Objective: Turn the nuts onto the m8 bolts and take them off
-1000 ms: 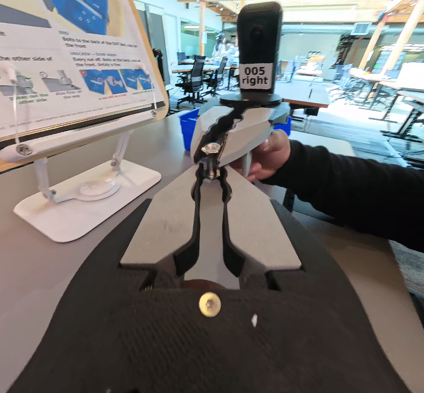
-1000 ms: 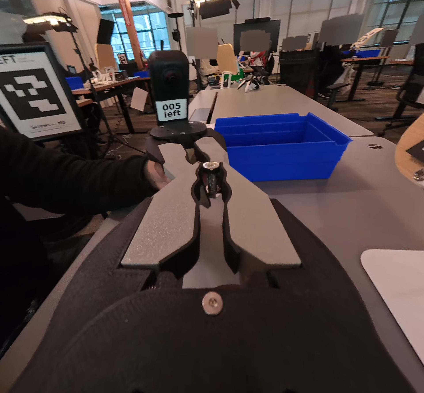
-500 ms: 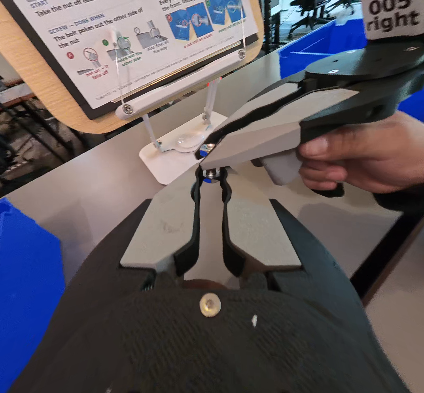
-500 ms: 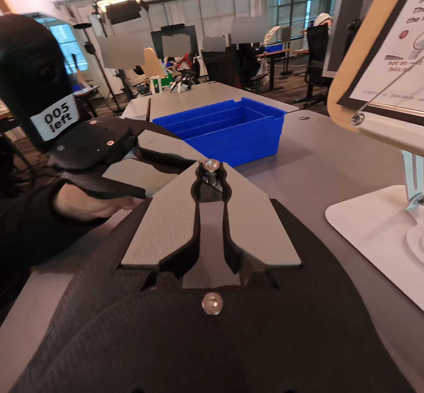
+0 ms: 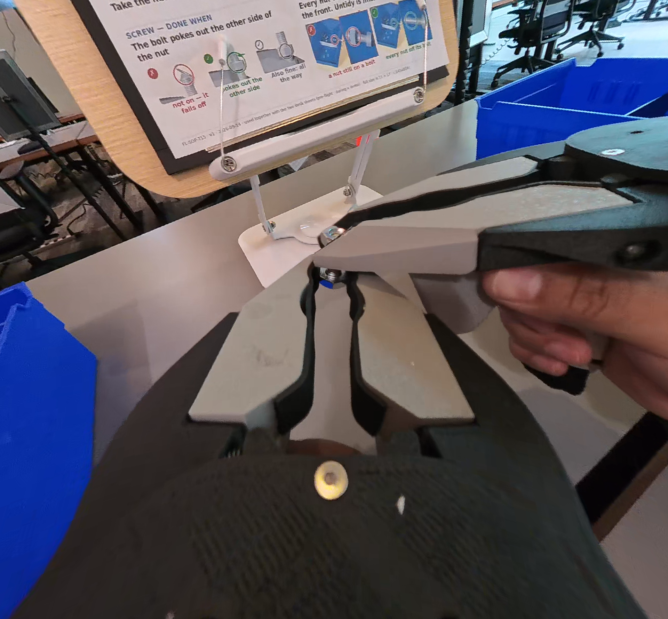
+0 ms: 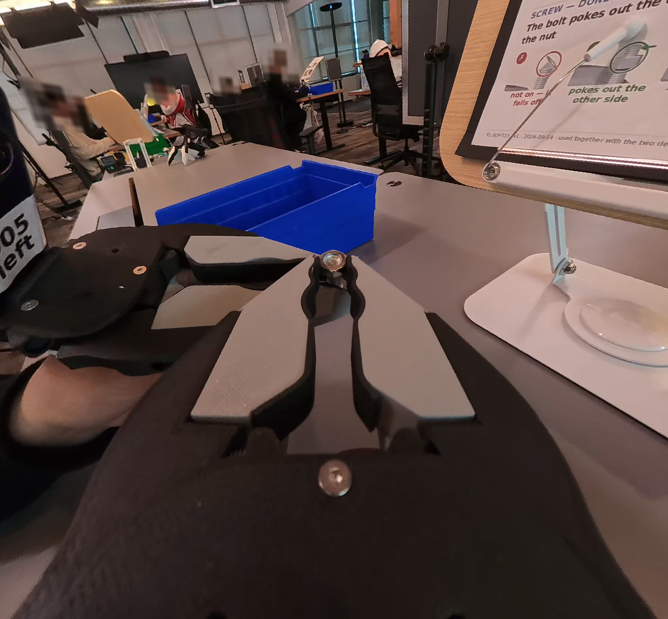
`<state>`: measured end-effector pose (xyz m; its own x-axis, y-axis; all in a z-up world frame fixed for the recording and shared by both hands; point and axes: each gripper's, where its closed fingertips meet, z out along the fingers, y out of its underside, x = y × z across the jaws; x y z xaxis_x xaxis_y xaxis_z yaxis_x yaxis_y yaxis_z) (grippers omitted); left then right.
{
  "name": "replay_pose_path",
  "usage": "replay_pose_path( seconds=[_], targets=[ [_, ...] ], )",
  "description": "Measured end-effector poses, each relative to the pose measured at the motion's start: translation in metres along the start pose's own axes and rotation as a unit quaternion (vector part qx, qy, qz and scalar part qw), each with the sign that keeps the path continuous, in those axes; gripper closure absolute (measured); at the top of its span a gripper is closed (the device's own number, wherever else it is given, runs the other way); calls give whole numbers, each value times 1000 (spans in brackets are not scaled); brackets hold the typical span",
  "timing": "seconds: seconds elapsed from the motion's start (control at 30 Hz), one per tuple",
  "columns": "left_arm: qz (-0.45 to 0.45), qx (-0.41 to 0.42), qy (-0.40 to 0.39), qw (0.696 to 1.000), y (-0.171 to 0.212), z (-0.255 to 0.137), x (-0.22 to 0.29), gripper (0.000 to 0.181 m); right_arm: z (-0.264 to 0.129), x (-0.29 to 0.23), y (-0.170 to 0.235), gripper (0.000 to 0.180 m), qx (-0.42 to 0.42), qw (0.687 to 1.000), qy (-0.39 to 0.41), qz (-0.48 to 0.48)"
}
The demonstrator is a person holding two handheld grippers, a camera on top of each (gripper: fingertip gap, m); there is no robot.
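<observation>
My left gripper (image 5: pixel 330 276) is shut on a silver nut (image 5: pixel 334 281) with a blue insert, held at its fingertips above the grey table (image 5: pixel 162 276). My right gripper (image 6: pixel 334 269) is shut on the head of a silver bolt (image 6: pixel 334 261), whose shank points down toward the nut. In the left wrist view the right gripper (image 5: pixel 334 236) comes in from the right, held by a hand (image 5: pixel 578 330), and crosses just over the left fingertips. In the right wrist view the left gripper's fingers (image 6: pixel 245 254) reach in from the left, with their tips hidden under the right gripper.
An instruction board (image 5: pixel 253 41) on a white stand (image 5: pixel 289 240) is just beyond the grippers; its base (image 6: pixel 578 312) lies at the right. One blue bin (image 6: pixel 307 204) sits behind the grippers, another (image 5: pixel 36 421) at the left. The table edge (image 5: pixel 614 439) is at the right. Both grippers' tips are close together, under 4 cm apart.
Both grippers have swung round while still joined at the bolt and nut. They faced each other head on; now they cross at an angle, toward the instruction board.
</observation>
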<state>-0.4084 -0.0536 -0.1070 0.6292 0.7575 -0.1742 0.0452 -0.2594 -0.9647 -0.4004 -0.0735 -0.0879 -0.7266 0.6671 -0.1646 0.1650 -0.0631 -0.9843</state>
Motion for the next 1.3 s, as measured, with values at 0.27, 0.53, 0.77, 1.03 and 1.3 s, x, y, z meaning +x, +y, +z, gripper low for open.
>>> replay_pose_path(
  seconds=[0.27,0.53,0.77,1.03,1.3],
  targets=[
    [-60,-14,105,993,3,-3,13,168,-4,-5,-9,149,-8,999,-46,-16],
    [-172,-24,316,933,0,-24,44,168,-40,-30,-26,152,-59,967,-248,-22],
    [-208,-13,442,872,-12,-51,66,168,-66,-44,-18,154,-74,927,-369,6],
    [-208,-5,496,843,-20,-66,83,168,-77,-53,-11,154,-75,898,-432,36],
    [-203,-3,512,835,-21,-72,88,168,-76,-60,-3,158,-85,887,-451,44]
  ],
)
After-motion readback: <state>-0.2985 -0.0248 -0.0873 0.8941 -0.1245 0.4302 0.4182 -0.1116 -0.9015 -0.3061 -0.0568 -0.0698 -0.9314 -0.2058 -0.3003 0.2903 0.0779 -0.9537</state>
